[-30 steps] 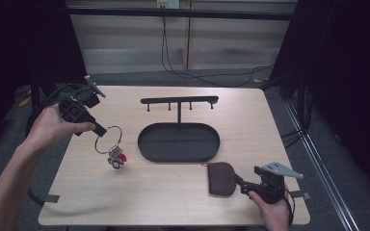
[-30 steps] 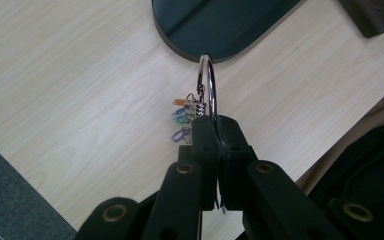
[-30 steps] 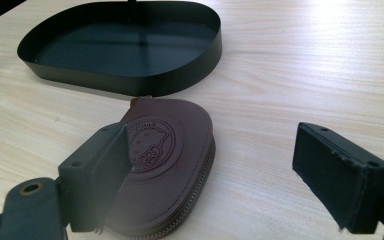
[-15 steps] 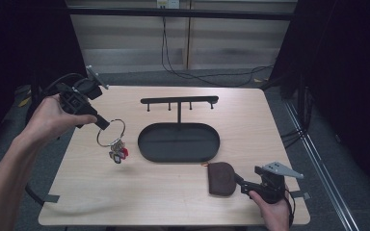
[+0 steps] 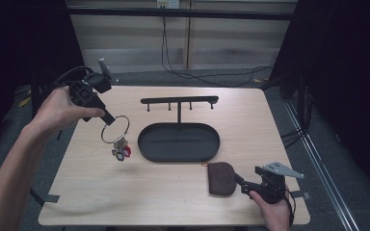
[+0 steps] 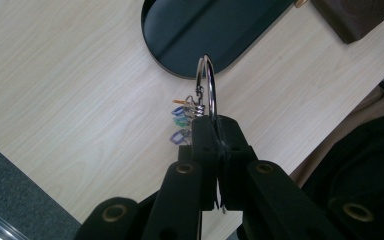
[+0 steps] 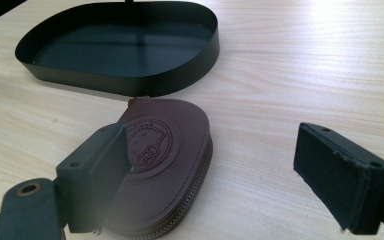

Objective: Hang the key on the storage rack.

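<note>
Key ring (image 5: 115,129) is clenched in the left tongs (image 5: 108,118) and has been lifted off the counter (image 5: 173,192) near its left edge — likely bound for the hook rack (image 5: 179,100). Right tongs (image 5: 243,185) are released beside the pouch (image 5: 221,178) — untouched.

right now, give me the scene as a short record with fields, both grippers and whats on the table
left gripper: shut on key ring, lifted above the table
keys and tags: hang from the ring, left of the tray
right gripper: open, low at the table, jaws either side of the pouch's right edge
brown pouch: flat on the table, just in front of the tray
black oval tray: nothing in it
hook rack: behind the tray, nothing hung on it
</note>
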The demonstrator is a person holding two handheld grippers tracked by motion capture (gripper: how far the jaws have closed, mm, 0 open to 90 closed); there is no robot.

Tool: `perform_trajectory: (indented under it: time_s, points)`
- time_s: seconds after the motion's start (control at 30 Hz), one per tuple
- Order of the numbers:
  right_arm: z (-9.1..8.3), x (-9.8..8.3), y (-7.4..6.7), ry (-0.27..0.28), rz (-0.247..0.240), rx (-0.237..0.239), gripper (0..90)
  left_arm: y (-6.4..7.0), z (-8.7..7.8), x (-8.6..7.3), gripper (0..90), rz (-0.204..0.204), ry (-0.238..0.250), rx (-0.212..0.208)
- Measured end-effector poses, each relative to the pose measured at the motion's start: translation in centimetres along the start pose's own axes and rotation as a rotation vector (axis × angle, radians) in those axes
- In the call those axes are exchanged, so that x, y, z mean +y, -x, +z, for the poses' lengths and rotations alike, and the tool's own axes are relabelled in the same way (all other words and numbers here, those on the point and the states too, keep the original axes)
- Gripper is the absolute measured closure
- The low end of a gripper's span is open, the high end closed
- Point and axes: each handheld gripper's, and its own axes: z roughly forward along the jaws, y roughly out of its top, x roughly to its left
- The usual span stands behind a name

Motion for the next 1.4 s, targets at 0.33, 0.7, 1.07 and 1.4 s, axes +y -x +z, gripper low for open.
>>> perform_trajectory:
  time_s: [0.33,0.7,1.07,1.4]
  points:
    - [-0.1,0.0,0.0,0.0,-0.006,-0.002,14.8,-0.5,0.2,2.0,88.3,-0.008,-0.023,-0.003]
    - [-0.1,-0.1,0.0,-0.003,-0.007,-0.002,14.8,0.2,1.1,5.1,88.2,0.005,-0.071,0.005]
    - [-0.2,-0.1,0.0,0.0,-0.001,0.009,14.8,0.6,2.7,8.3,88.2,0.034,-0.072,0.01]
    - [-0.2,-0.1,0.0,0.0,-0.002,0.02,14.8,-0.8,4.4,9.5,88.2,0.039,-0.092,0.027]
